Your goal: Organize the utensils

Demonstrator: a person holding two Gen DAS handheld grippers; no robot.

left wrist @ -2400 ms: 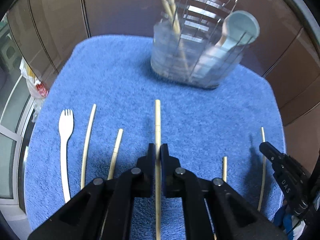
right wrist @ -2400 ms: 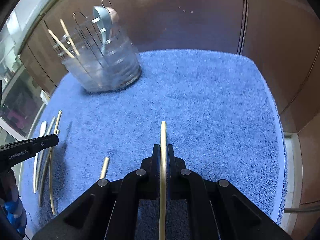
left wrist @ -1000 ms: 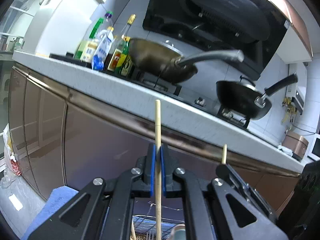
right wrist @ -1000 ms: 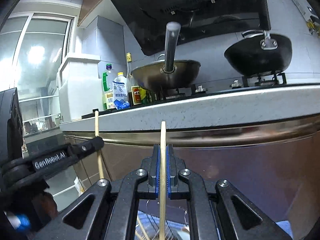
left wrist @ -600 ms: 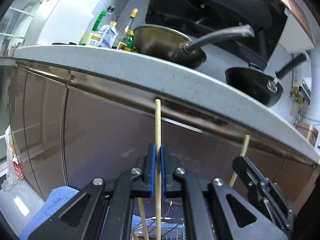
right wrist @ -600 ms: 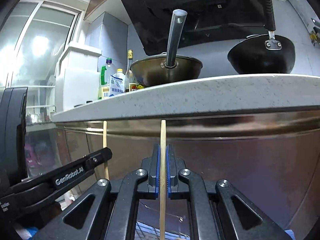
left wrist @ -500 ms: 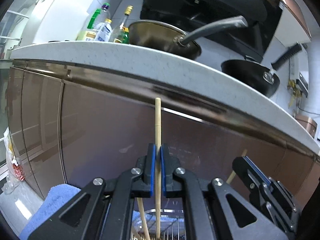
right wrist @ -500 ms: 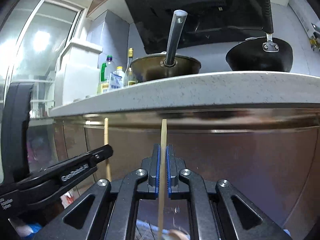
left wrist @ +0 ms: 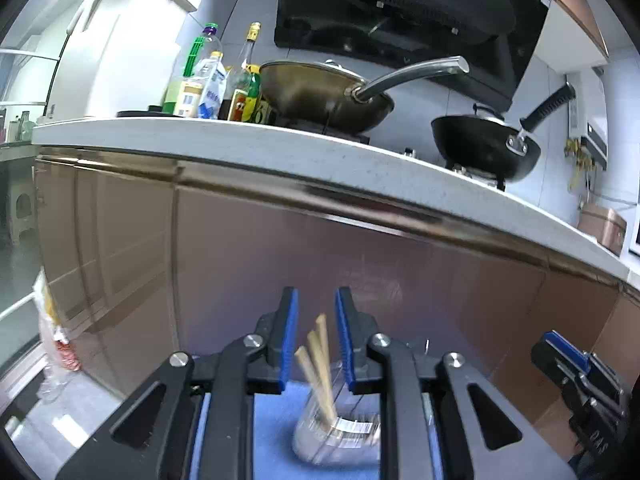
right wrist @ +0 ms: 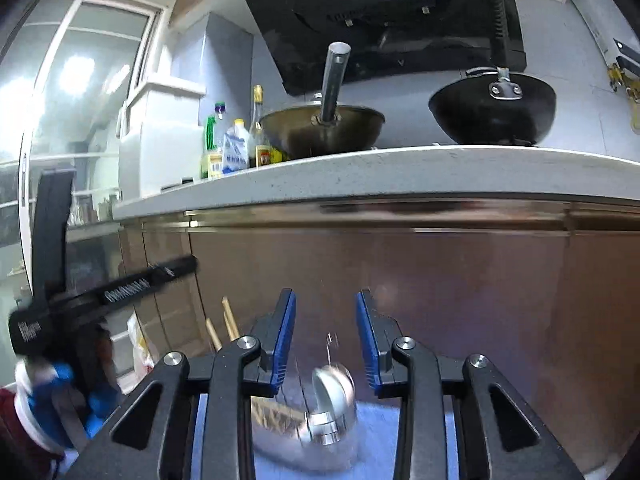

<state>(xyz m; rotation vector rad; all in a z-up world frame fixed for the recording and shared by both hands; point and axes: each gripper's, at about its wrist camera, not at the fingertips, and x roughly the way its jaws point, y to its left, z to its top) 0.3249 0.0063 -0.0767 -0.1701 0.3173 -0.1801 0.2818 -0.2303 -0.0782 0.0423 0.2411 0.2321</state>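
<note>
below, pale wooden chopsticks (left wrist: 320,360) lean blurred in clear holder (left wrist: 336,436); left claw (left wrist: 316,336) and right claw (right wrist: 326,336) opening, pinching nothing.

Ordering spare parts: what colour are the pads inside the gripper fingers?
Blue pads, on black fingers; clearest in the right wrist view.

At twelve o'clock the brown cabinet front (left wrist: 280,248) closes off the way forward, and the pale counter edge (left wrist: 360,168) overhangs it above. Below, the utensil holder (left wrist: 340,436) stands on the blue towel surface (left wrist: 276,420), its chopsticks (left wrist: 320,360) slanting up toward eleven o'clock into the gap between the left gripper (left wrist: 316,336) fingers, whose jaws are opening with nothing pressed between them. The right gripper (right wrist: 325,340) has its jaws opening too, over a pale spoon (right wrist: 334,392) standing in the holder. At three o'clock in the left wrist view the right gripper sits near, narrowing sideways room.
</note>
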